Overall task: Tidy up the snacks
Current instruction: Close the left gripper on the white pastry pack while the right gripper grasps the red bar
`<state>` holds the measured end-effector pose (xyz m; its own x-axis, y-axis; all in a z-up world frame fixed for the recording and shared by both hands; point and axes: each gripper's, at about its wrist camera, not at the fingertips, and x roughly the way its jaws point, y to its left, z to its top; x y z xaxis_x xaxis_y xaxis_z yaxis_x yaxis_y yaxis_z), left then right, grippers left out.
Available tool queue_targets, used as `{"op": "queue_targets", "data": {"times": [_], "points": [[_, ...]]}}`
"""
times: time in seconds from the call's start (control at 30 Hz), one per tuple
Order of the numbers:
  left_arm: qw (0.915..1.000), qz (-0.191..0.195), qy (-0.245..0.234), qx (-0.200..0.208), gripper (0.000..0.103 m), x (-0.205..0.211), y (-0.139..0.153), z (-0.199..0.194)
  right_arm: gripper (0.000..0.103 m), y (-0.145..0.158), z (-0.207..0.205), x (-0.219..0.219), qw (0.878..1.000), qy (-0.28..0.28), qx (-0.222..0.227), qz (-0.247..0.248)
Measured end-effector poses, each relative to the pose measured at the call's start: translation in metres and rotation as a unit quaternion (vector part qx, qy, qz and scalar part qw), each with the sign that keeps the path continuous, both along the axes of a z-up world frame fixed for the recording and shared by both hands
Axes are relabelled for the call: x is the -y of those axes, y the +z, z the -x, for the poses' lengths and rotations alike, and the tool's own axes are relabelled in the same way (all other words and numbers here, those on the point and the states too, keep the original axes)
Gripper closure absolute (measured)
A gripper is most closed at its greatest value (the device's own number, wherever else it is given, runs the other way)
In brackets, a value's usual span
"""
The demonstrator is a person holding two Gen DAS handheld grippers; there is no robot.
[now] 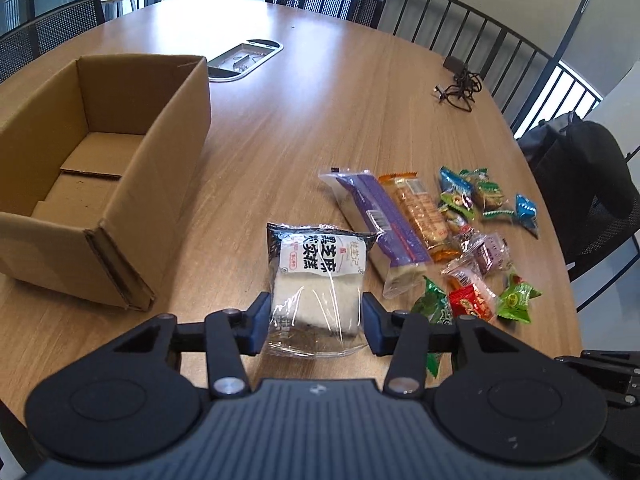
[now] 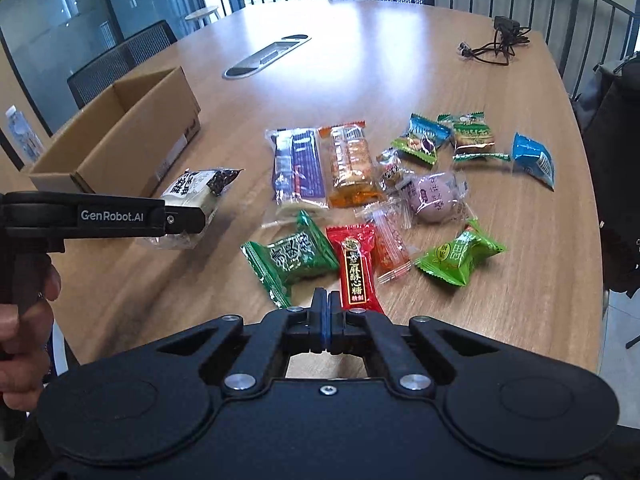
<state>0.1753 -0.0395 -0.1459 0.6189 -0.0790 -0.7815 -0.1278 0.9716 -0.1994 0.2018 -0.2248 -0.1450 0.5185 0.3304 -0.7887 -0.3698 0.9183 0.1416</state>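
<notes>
My left gripper [image 1: 315, 322] is shut on a clear-wrapped white rice cake with a black label [image 1: 316, 276]; its blue pads press both sides of the pack's near end. The same pack [image 2: 196, 196] shows in the right wrist view, held by the left gripper [image 2: 188, 220]. An open, empty cardboard box [image 1: 120, 184] stands to the left, also seen in the right wrist view [image 2: 132, 148]. Several snacks lie to the right: a purple bar [image 1: 384, 220], an orange cracker pack [image 1: 424, 216], small candies. My right gripper [image 2: 327, 312] is shut and empty above a red candy [image 2: 354, 268].
The round wooden table [image 1: 320, 100] has a metal cable hatch [image 1: 244, 60] at its middle and a black cable bundle [image 1: 460, 88] at the far right. Black chairs and a railing ring the table. A dark bag [image 1: 580, 168] rests on the right chair.
</notes>
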Motion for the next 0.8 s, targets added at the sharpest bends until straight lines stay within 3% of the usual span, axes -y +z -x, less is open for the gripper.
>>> {"op": "queue_targets", "data": {"times": [0.13,0.17,0.23,0.27,0.3,0.43,0.5,0.57,0.8], "points": [[0.9999,0.000,0.000,0.013,0.057,-0.003,0.013,0.006,0.103,-0.002,-0.004,0.001,1.000,-0.004,-0.001,0.007],[0.9999,0.001,0.000,0.015,0.057,-0.004,0.016,0.007,0.099,-0.004,-0.006,0.001,1.000,-0.011,0.001,0.016],[0.9998,0.003,0.000,0.021,0.057,-0.006,0.022,0.010,0.077,-0.009,-0.009,0.001,1.000,-0.014,0.002,0.019],[0.9997,0.003,0.000,0.025,0.057,-0.007,0.026,0.012,0.053,-0.011,-0.009,0.001,1.000,-0.014,0.005,0.020],[0.9996,0.004,-0.001,0.028,0.057,-0.008,0.029,0.013,0.043,-0.013,-0.010,-0.001,1.000,-0.014,0.009,0.024],[0.9994,0.004,0.003,0.033,0.057,-0.011,0.037,0.016,0.046,-0.023,-0.019,-0.008,0.999,-0.008,-0.006,0.031],[0.9993,0.005,0.003,0.036,0.057,-0.012,0.040,0.017,0.067,-0.028,-0.024,-0.010,0.999,-0.012,-0.017,0.033],[0.9993,0.003,0.003,0.037,0.057,-0.012,0.041,0.017,0.075,-0.033,-0.028,-0.012,0.999,-0.015,-0.027,0.038],[0.9990,0.002,0.003,0.044,0.057,-0.016,0.046,0.018,0.083,-0.026,-0.022,-0.017,0.999,-0.004,-0.023,0.028]]}}
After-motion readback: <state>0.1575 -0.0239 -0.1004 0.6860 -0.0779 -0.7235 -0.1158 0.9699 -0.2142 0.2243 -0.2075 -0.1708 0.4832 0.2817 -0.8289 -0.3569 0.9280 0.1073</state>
